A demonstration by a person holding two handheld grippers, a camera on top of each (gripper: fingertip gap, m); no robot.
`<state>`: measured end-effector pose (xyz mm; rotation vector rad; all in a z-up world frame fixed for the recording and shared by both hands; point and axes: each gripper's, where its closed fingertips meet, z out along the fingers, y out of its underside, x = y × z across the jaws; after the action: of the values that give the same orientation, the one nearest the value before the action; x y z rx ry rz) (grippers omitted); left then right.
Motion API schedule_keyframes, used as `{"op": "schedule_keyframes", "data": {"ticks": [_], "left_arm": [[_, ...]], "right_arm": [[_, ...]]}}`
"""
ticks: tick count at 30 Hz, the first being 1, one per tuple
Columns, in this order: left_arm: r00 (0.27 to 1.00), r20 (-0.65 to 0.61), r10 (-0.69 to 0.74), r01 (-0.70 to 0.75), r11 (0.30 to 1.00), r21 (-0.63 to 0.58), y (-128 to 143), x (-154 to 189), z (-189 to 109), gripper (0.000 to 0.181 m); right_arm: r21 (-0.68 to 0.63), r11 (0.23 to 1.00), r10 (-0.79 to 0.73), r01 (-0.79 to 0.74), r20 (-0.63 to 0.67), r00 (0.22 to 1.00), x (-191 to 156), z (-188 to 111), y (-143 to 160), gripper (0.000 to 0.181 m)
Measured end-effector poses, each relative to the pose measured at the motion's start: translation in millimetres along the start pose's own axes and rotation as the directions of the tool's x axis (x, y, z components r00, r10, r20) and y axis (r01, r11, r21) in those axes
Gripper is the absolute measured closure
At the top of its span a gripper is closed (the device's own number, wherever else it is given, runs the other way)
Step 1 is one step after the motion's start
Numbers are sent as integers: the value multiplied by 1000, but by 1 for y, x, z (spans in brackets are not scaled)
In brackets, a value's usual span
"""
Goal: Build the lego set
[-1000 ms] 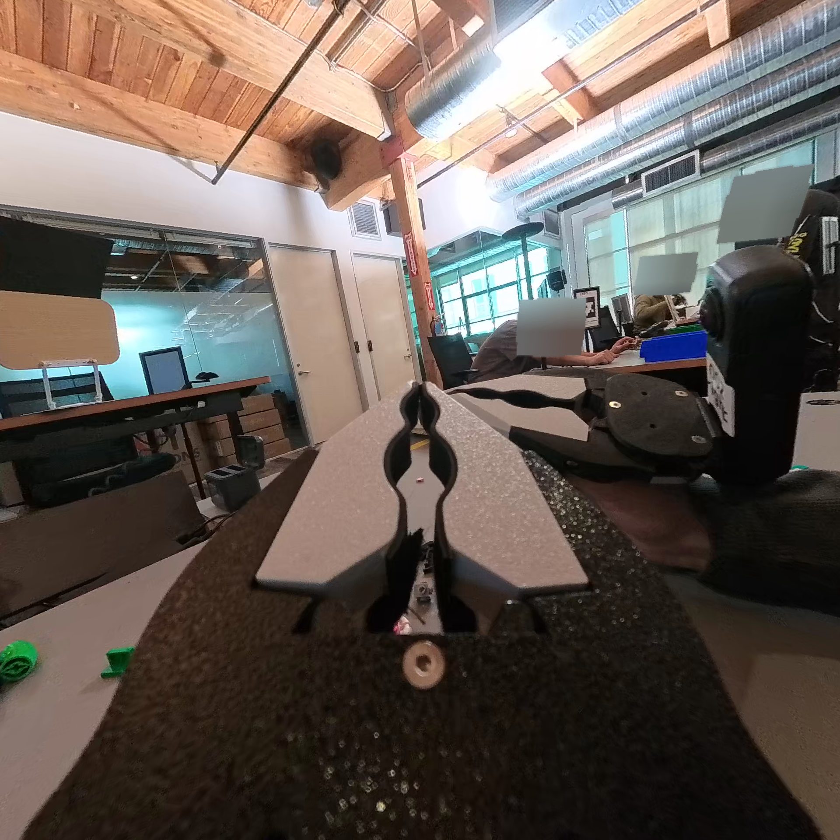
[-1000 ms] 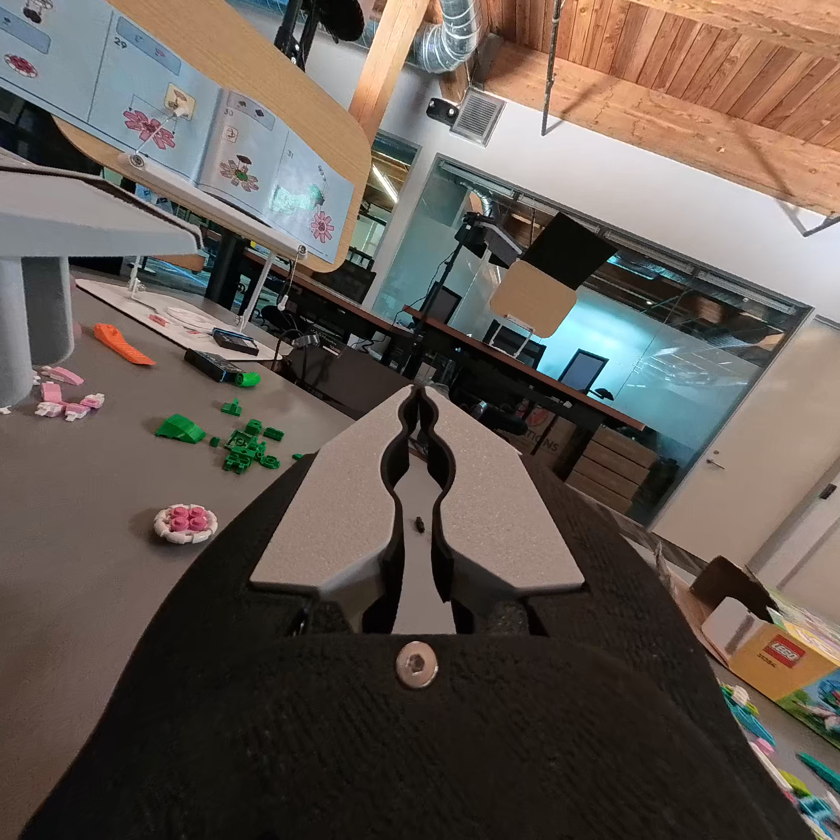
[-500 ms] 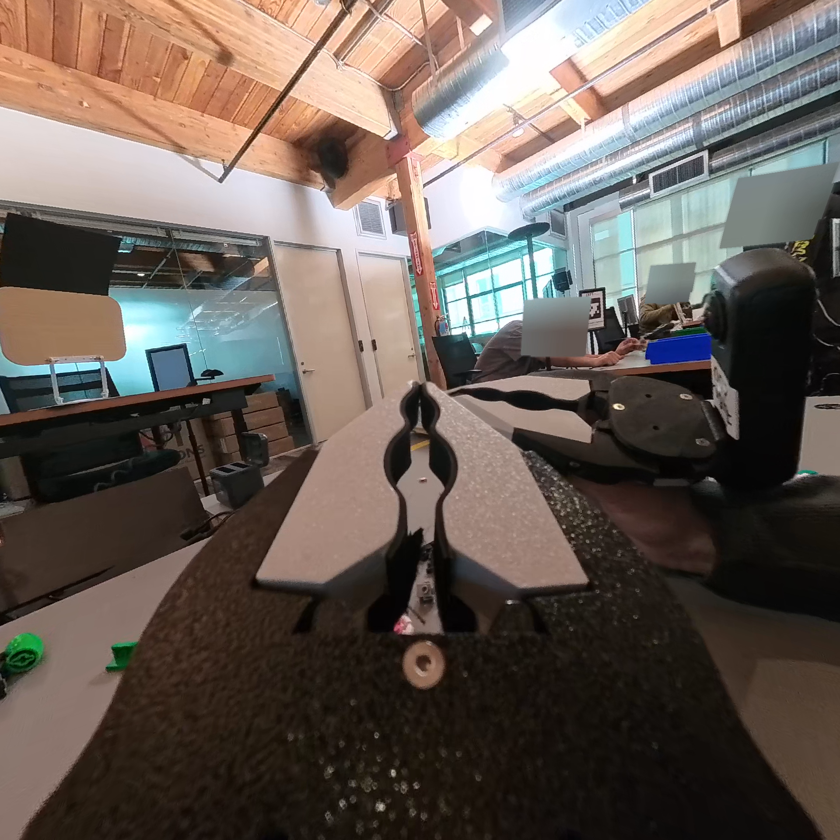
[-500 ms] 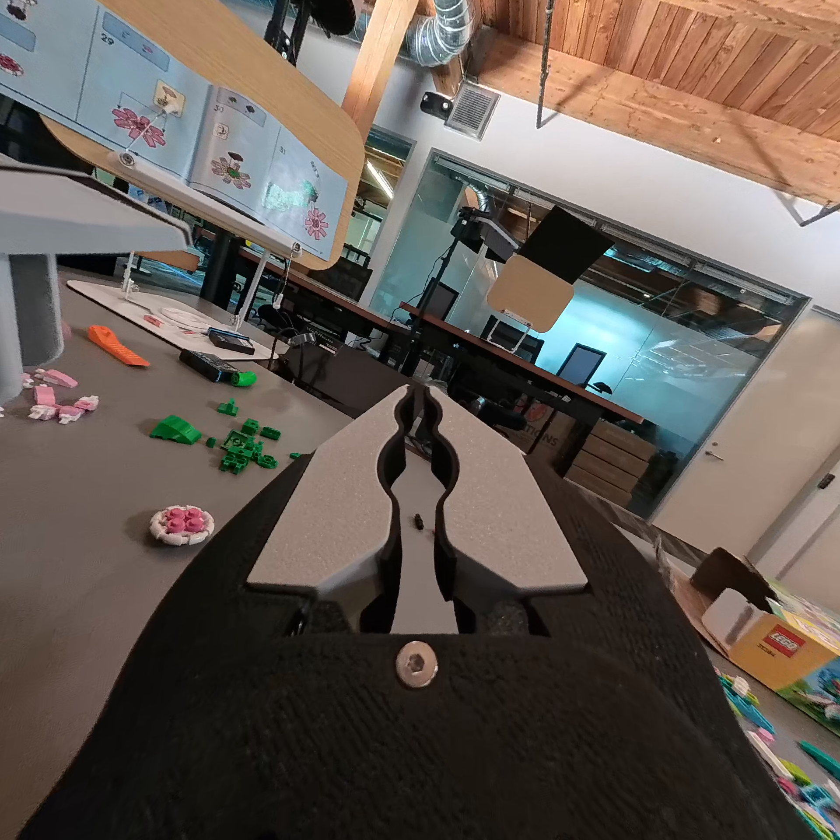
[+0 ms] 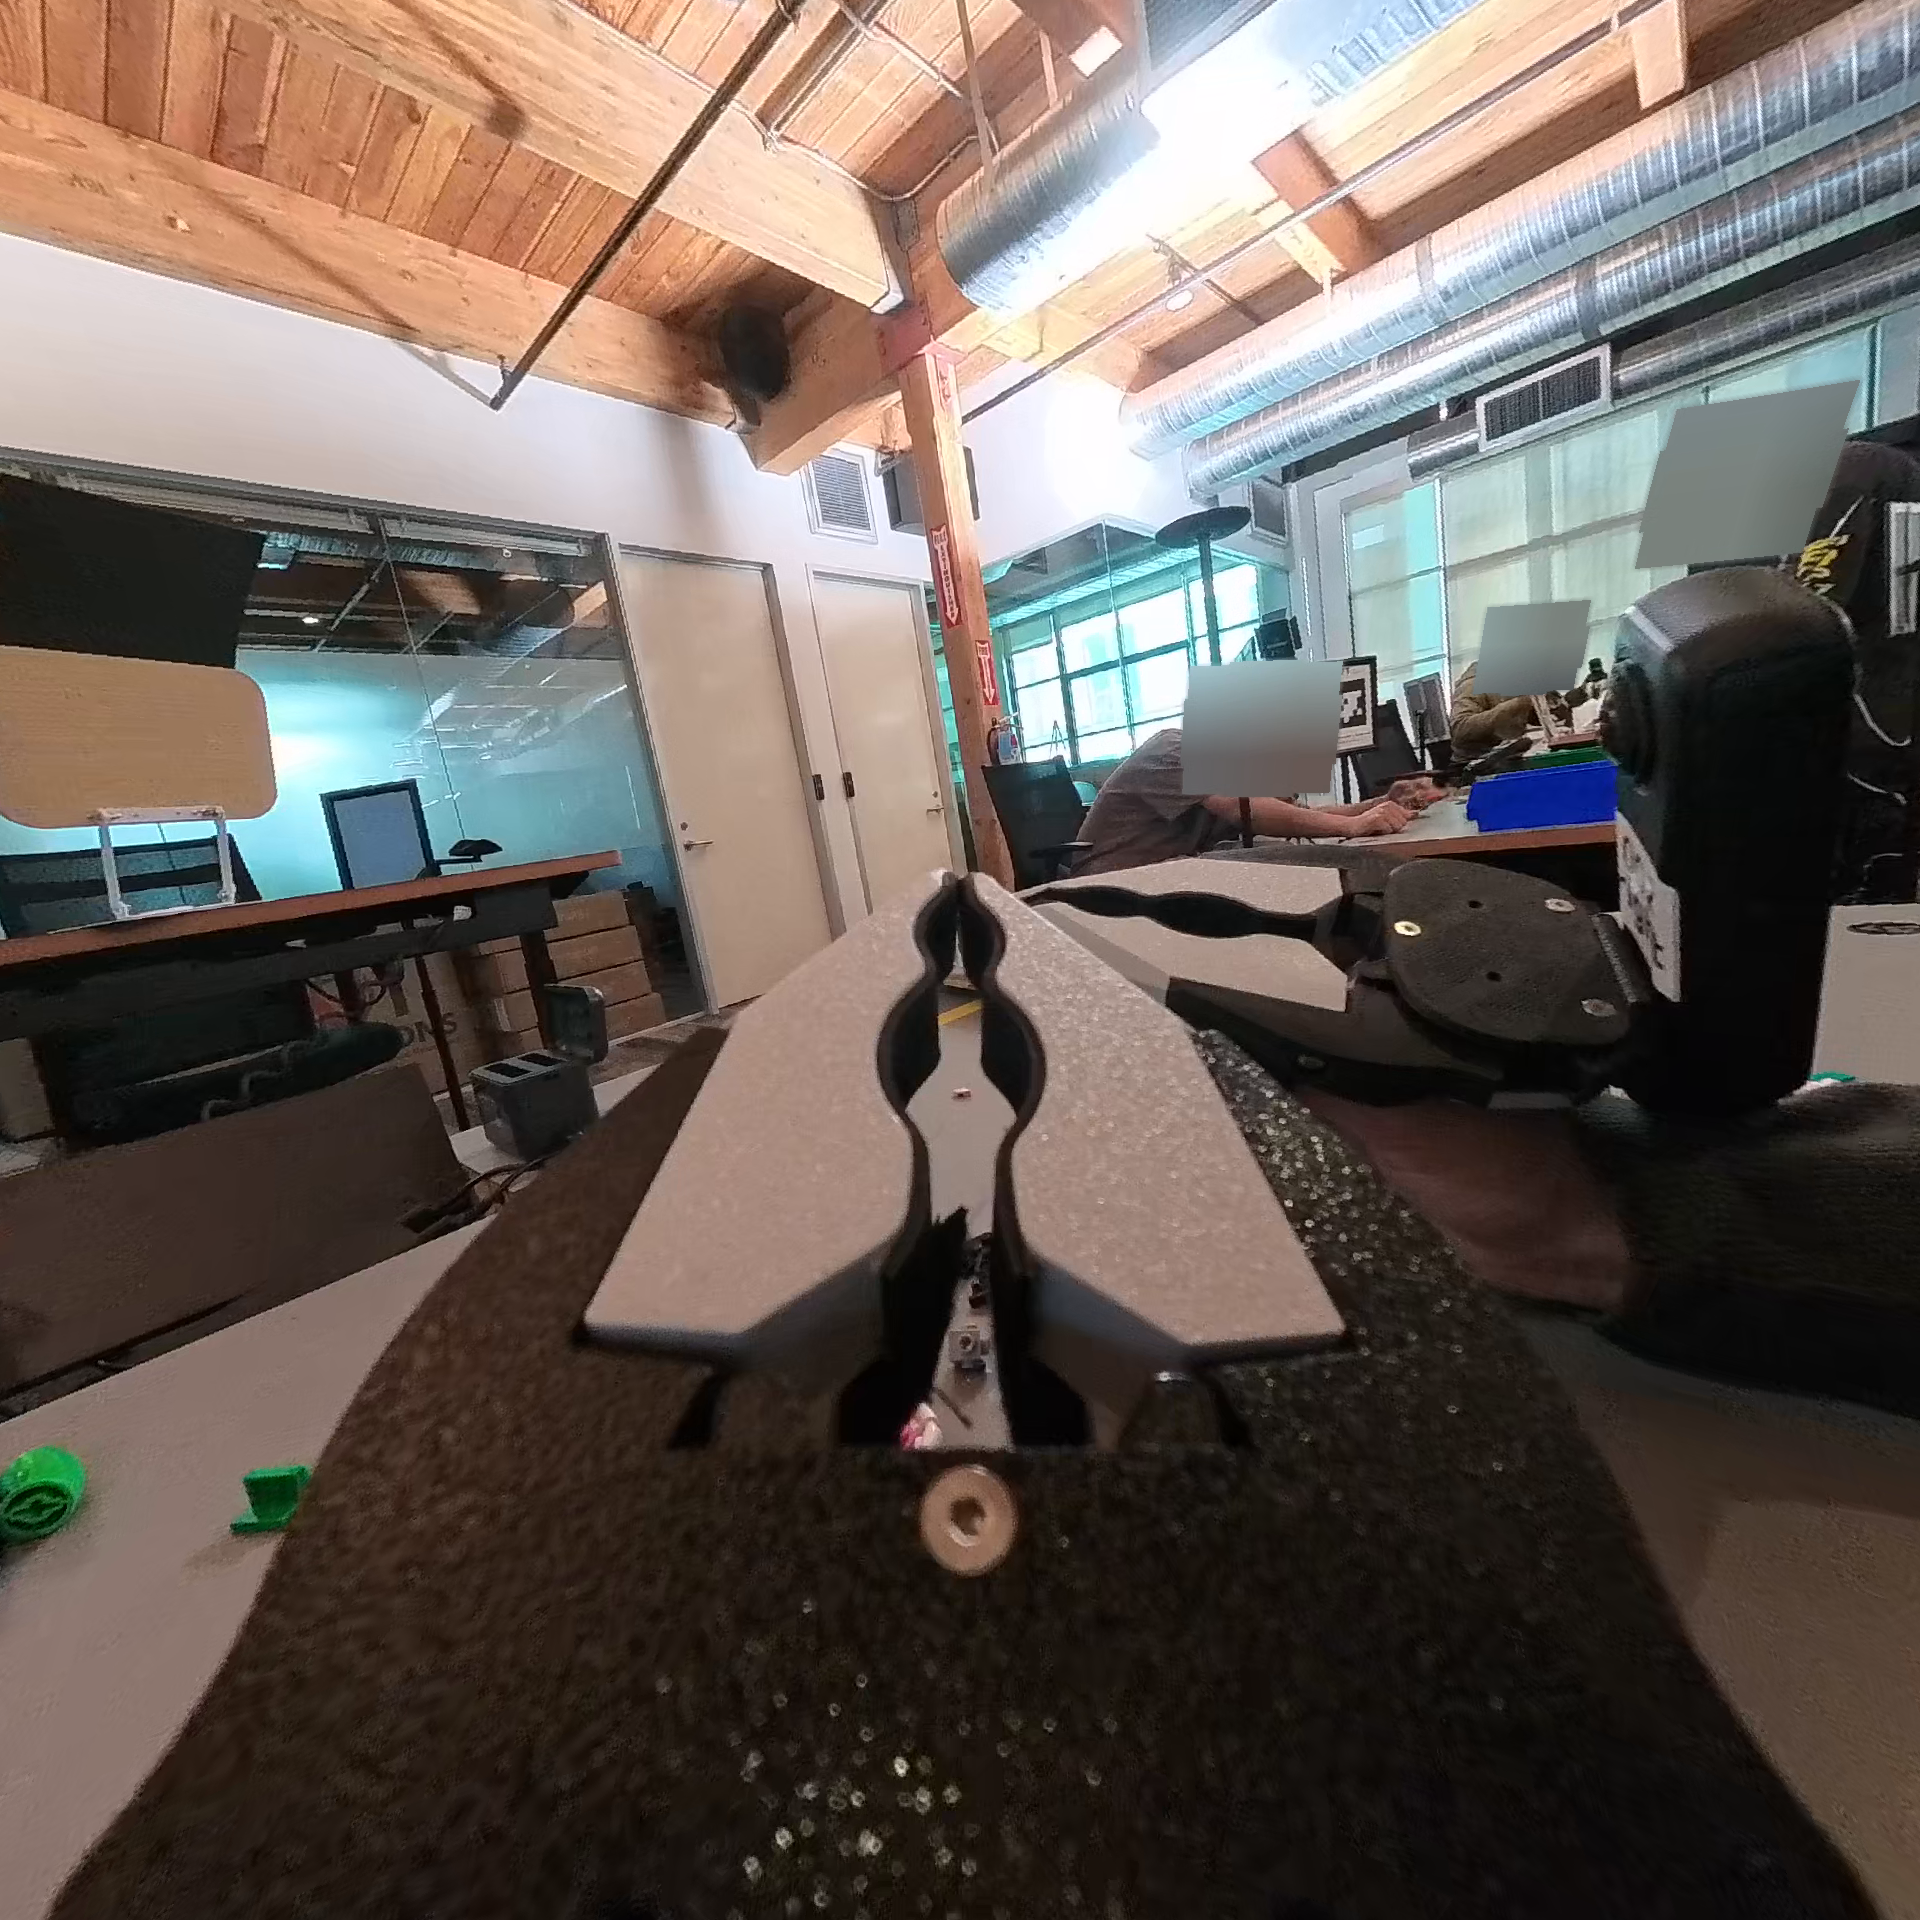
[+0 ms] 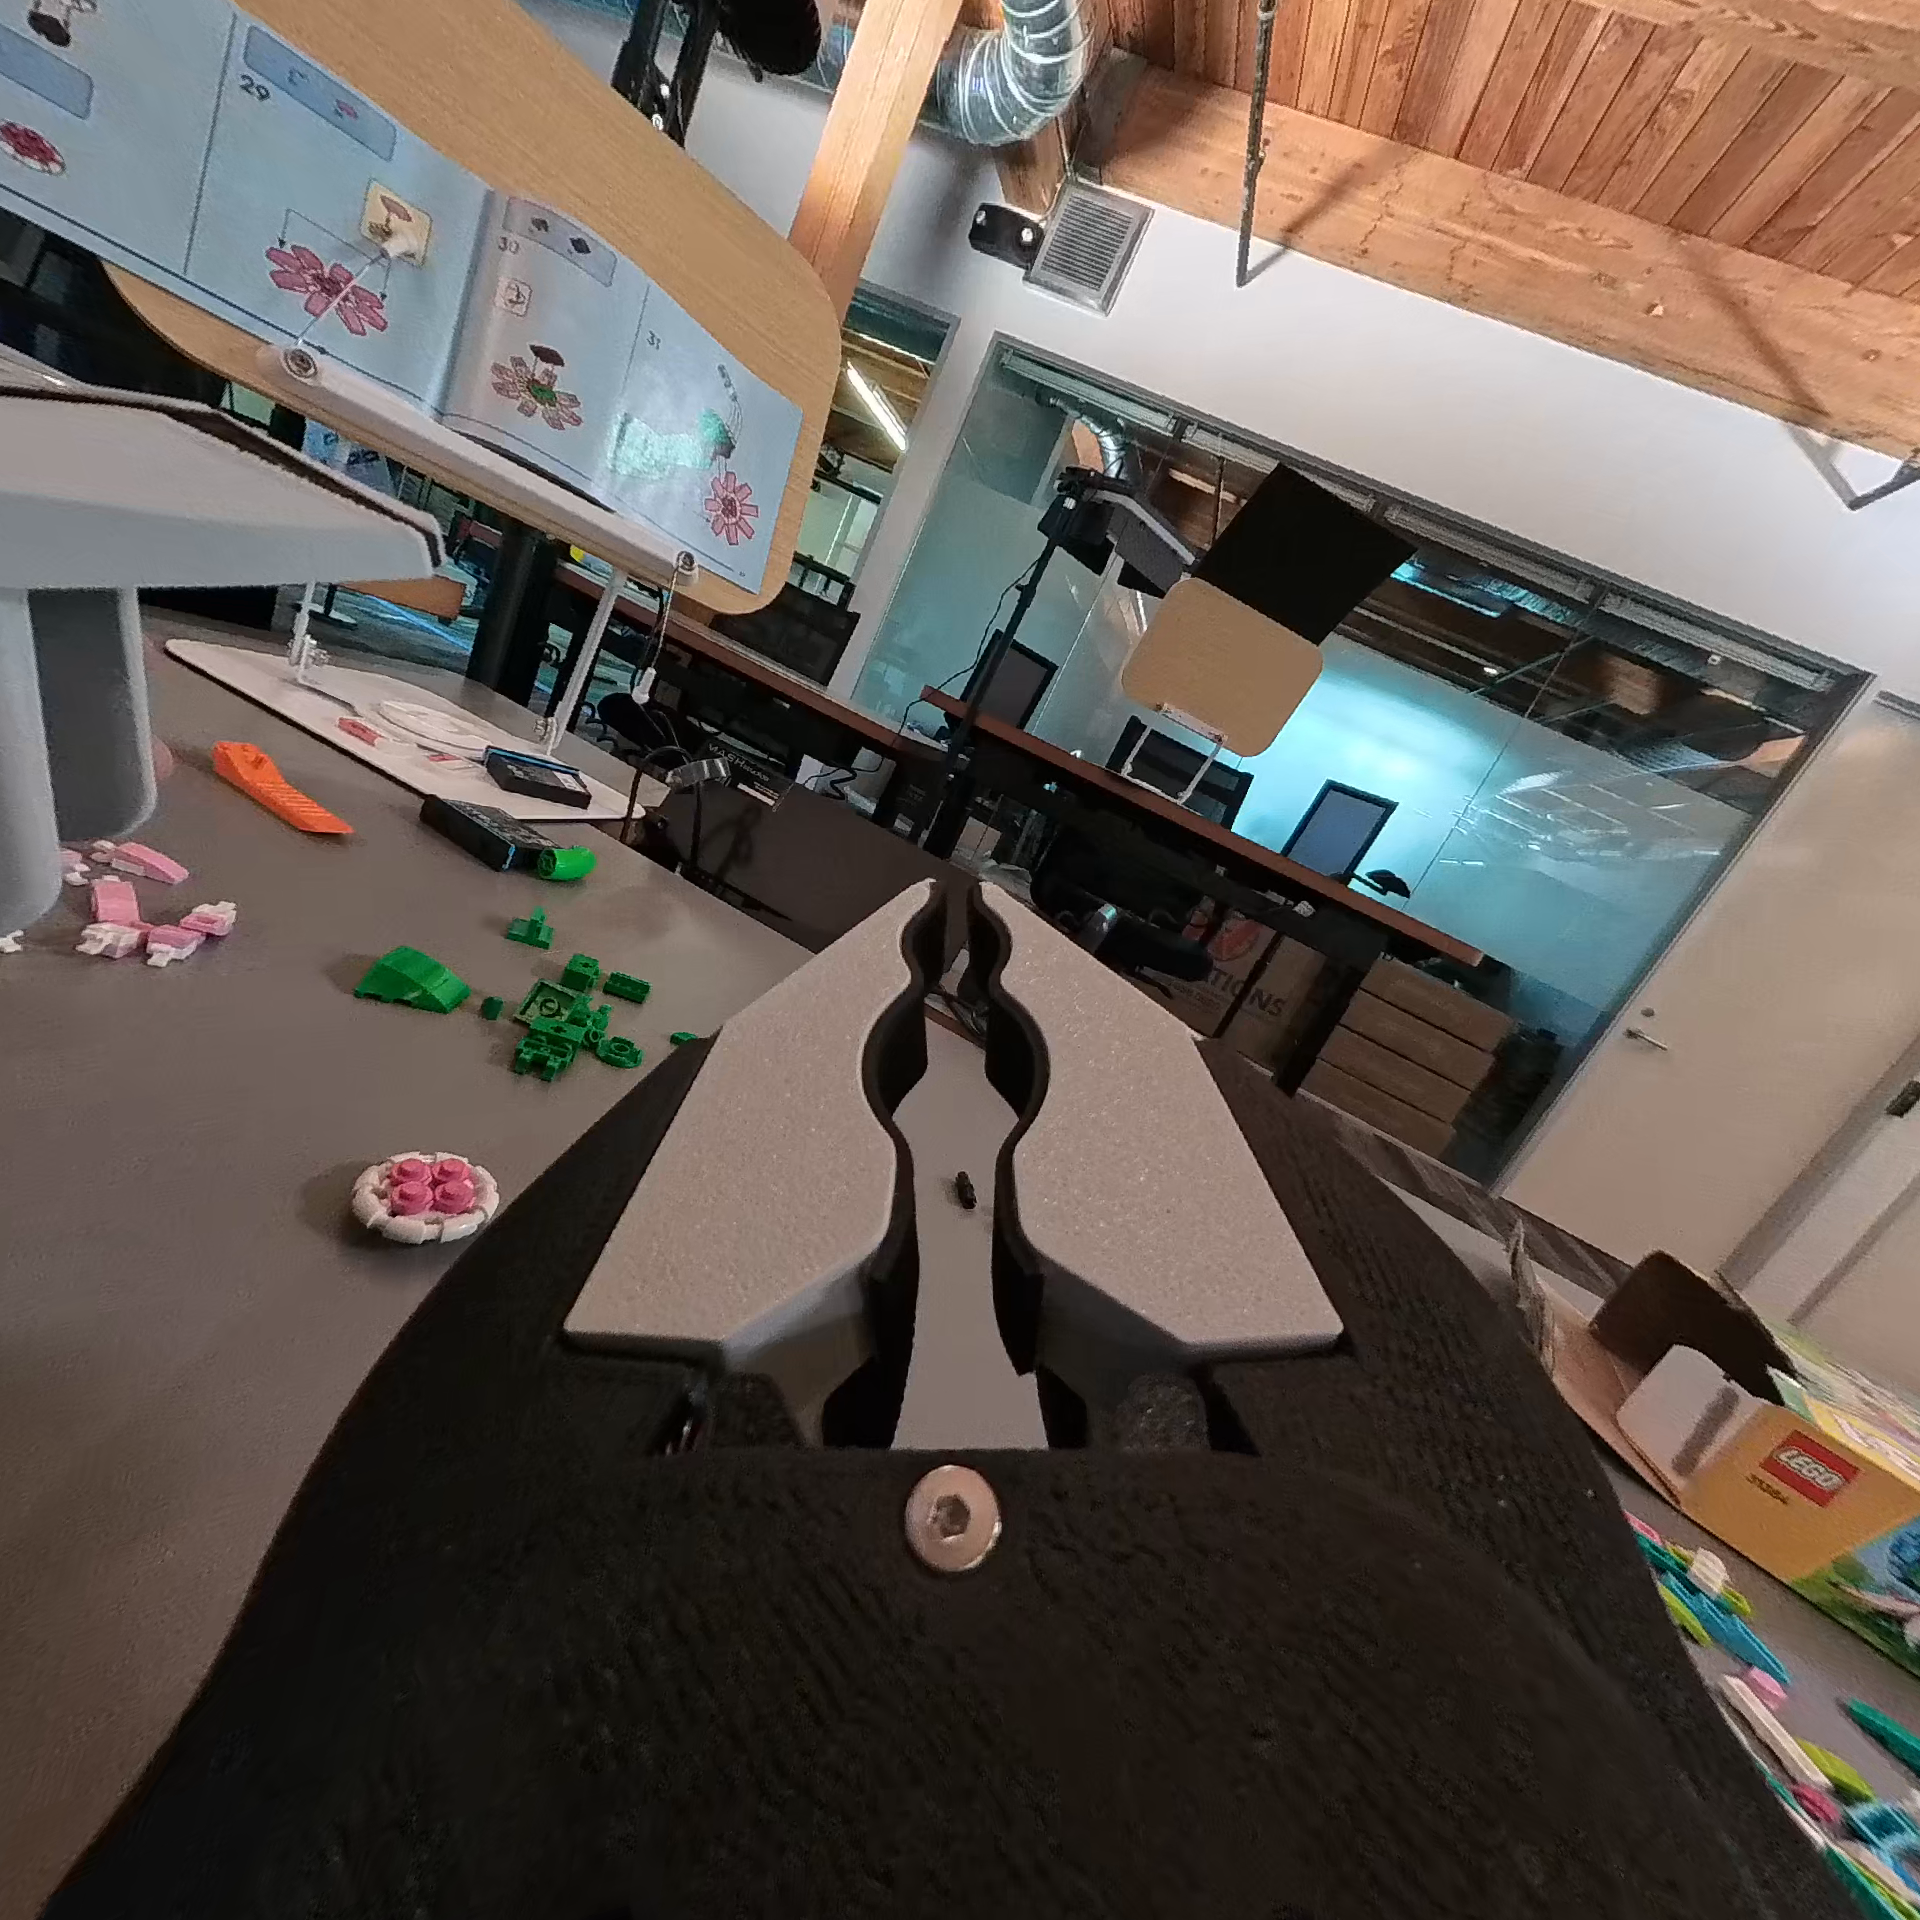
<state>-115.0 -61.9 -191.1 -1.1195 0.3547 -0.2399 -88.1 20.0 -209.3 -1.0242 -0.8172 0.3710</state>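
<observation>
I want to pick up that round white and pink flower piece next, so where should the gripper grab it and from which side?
Grip the flower piece by its white outer rim, coming straight down from above, fingers on opposite edges. It lies flat on the table, studs up, low and round, so a sideways approach would likely slide it. It sits left of the right gripper, clear of the green pieces.

Grey table (image 6: 187,1299), matte top. Lying on it: round white-and-pink flower piece (image 6: 424,1197) near the middle; cluster of green bricks (image 6: 566,1023) beyond it; green sloped piece (image 6: 411,979) just left of the cluster. Pink and white pieces (image 6: 140,914) farther left. Orange brick separator (image 6: 278,802) toward the back, black remote-like device (image 6: 494,831) and green curved piece (image 6: 566,862) beside it. White stand base (image 6: 312,698) at the rear edge. Opened cardboard box (image 6: 1756,1455) and loose pastel pieces (image 6: 1704,1621) at far right.
</observation>
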Motion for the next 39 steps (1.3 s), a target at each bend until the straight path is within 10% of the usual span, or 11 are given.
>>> {"op": "schedule_keyframes", "data": {"ticks": [17,23,27,34,39], "left_arm": [[999,-23,33,-33,999,-4,1,6,2,181],[998,-45,33,-35,998,-45,2,9,3,181],[1000,-17,-7,4,988,-155,7,0,12,181],[988,152,-9,63,934,-352,11,-29,35,114],[950,297,91,66,875,-480,25,-48,45,64]], "right_arm": [[-6,1000,23,-24,-14,1000,6,2,5,179],[-66,975,-213,212,-19,977,17,-2,-6,160],[-54,995,-81,80,-2,997,22,-24,-35,145],[-23,870,490,-493,158,857,-10,-63,-110,89],[-227,824,566,-519,300,768,-67,-66,-126,74]]}}
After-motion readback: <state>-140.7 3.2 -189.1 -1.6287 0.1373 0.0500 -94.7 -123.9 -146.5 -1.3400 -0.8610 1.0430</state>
